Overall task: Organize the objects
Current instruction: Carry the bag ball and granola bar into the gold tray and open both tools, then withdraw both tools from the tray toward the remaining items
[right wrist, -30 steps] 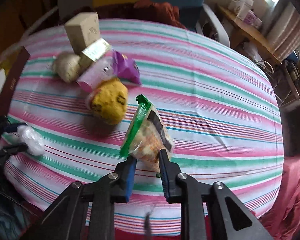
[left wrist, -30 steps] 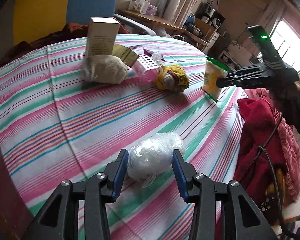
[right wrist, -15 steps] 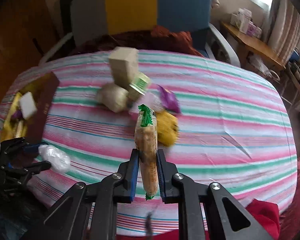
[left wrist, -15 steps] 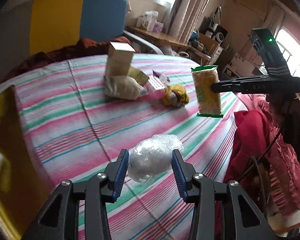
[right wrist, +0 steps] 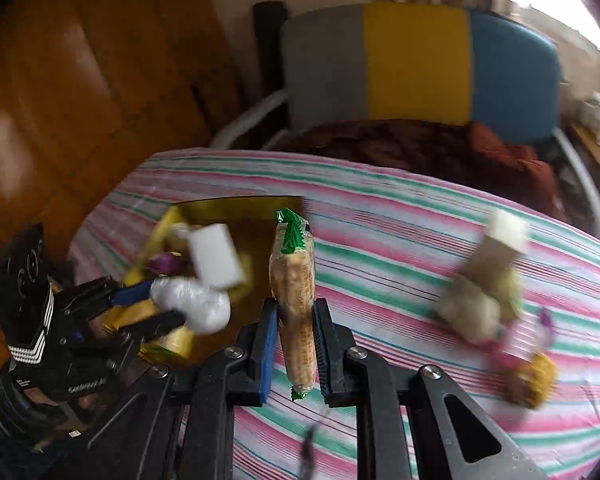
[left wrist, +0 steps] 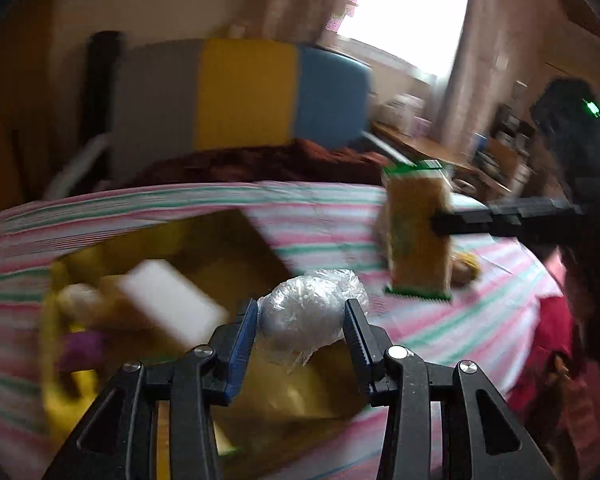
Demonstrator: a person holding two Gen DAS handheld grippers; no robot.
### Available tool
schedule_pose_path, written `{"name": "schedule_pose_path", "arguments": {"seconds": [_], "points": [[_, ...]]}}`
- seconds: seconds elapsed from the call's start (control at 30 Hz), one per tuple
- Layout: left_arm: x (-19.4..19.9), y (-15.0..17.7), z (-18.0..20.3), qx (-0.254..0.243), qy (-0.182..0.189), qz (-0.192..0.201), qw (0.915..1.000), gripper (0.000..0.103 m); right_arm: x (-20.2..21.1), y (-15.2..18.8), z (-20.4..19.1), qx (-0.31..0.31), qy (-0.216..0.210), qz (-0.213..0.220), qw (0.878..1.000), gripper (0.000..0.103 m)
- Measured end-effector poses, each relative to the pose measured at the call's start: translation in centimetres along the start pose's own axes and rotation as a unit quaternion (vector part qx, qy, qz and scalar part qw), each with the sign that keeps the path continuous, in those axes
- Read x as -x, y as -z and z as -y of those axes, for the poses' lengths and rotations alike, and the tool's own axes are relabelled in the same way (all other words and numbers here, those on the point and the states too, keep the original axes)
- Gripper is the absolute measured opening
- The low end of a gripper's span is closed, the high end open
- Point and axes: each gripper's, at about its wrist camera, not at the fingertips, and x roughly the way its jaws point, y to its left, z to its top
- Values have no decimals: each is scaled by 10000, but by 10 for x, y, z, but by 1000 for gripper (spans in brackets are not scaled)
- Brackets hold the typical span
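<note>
Two items in hand, several left on the cloth

Your left gripper (left wrist: 300, 316) is clamped on the plastic-wrapped ball (left wrist: 310, 312) above the yellow box (right wrist: 236, 210), which already holds a white block (right wrist: 214, 256). Your right gripper (right wrist: 296, 332) pinches the snack packet (right wrist: 294, 292) nearby. A blurred cluster (right wrist: 484, 296) waits well apart.

tablecloth (right wrist: 400, 216): striped cloth | ball (left wrist: 306, 316): crinkled glossy plastic wrap
</note>
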Motion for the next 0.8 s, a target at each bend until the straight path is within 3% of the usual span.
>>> {"name": "schedule_pose_path", "arguments": {"seconds": [0.13,0.2,0.23,0.33,0.5,0.57,0.7,0.8], "points": [[7,1,-54,382,-846,23,9957,48,-31,-12,-40,29,-466,-215,9987,24],[6,6,-77,601,-1285,-119,9898,59,-41,-15,-62,122,-588,-218,9980,42],[7,10,-89,758,-1412,-138,9870,68,-45,-16,-70,168,-570,-228,9980,45],[17,20,-109,1056,-1573,-2,9819,78,-55,-14,-89,364,-362,-249,9984,47],[30,34,-112,1152,-1895,122,9750,78,-62,0,-112,797,307,31,9963,47],[34,38,-108,1168,-2007,164,9725,83,-61,5,-117,896,605,169,9940,47],[46,37,-98,1138,-2056,269,9716,84,-59,14,-117,824,1114,290,9899,47],[52,36,-86,984,-2127,341,9715,84,-57,18,-109,594,1116,331,9914,47]]}}
